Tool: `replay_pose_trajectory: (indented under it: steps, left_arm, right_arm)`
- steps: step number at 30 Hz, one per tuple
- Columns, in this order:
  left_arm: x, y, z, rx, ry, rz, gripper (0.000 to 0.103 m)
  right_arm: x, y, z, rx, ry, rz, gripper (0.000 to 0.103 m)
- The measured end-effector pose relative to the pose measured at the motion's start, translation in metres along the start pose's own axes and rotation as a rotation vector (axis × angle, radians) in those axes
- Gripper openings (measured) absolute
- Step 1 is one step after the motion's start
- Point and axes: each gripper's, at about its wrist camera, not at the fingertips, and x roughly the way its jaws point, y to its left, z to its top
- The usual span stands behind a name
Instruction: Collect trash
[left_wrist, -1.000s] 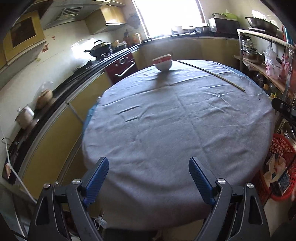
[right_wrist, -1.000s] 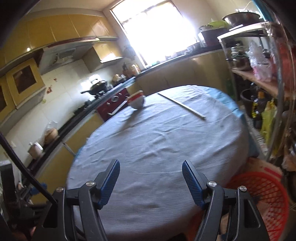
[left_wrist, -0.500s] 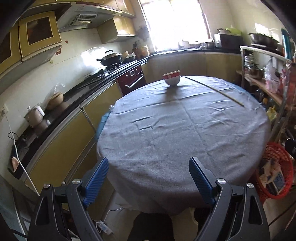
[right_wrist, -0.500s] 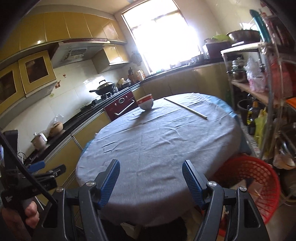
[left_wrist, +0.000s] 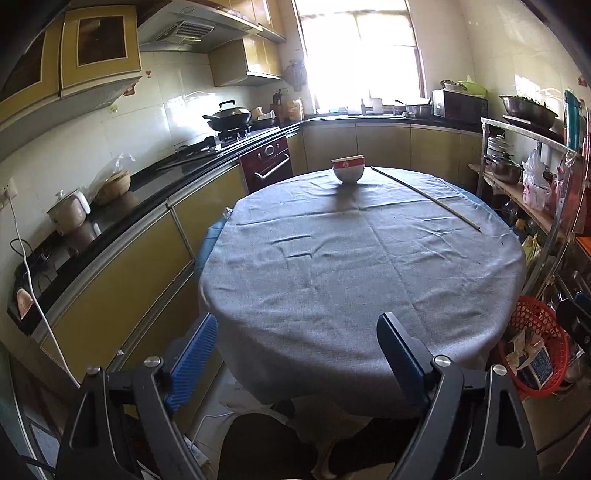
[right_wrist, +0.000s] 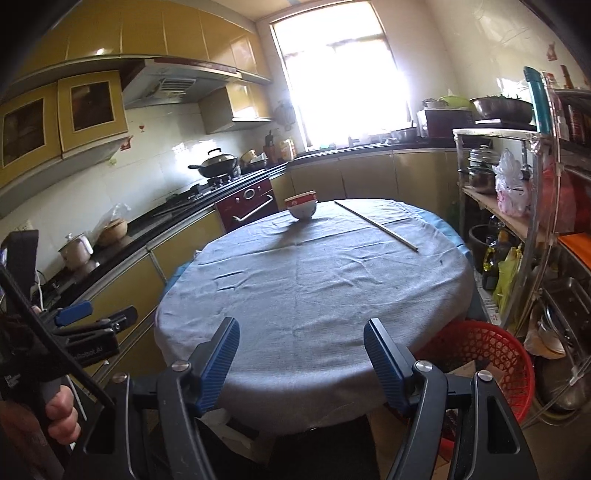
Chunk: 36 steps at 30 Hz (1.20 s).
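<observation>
Both tongs agape, empty.

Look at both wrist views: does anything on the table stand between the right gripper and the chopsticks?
Nothing visible does. The right gripper is open and empty at the near edge of the table; only bare grey cloth lies before the chopsticks. The bowl sits off to their left.

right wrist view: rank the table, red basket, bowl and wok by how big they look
1. table
2. red basket
3. wok and bowl: they look about alike; the wok is farther away, so it stays unranked.
</observation>
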Motion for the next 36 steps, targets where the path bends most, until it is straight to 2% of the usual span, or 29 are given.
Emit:
replay_pose_trajectory:
  steps: [6,11,23,30,36]
  left_arm:
    - [-0.002,0.008,-0.002,-0.023,-0.005,0.01,0.088]
    - [-0.001,0.009,-0.007,0.001,0.005,0.014,0.088]
    - [-0.01,0.019,-0.017,0.037,0.0,0.013,0.088]
    - [-0.013,0.026,-0.016,0.034,-0.013,0.017,0.088]
    - [0.001,0.028,-0.018,0.025,0.029,0.036,0.089]
  right_arm:
    - [0.01,0.017,-0.003,-0.02,0.034,0.019,0.073]
    - [0.018,0.022,-0.007,-0.029,0.05,0.024,0.073]
    - [0.042,0.026,-0.008,0.066,0.116,0.006,0.073]
    - [0.036,0.037,-0.004,0.054,0.094,-0.014,0.073]
    - [0.051,0.044,-0.012,0.034,0.134,0.0,0.073]
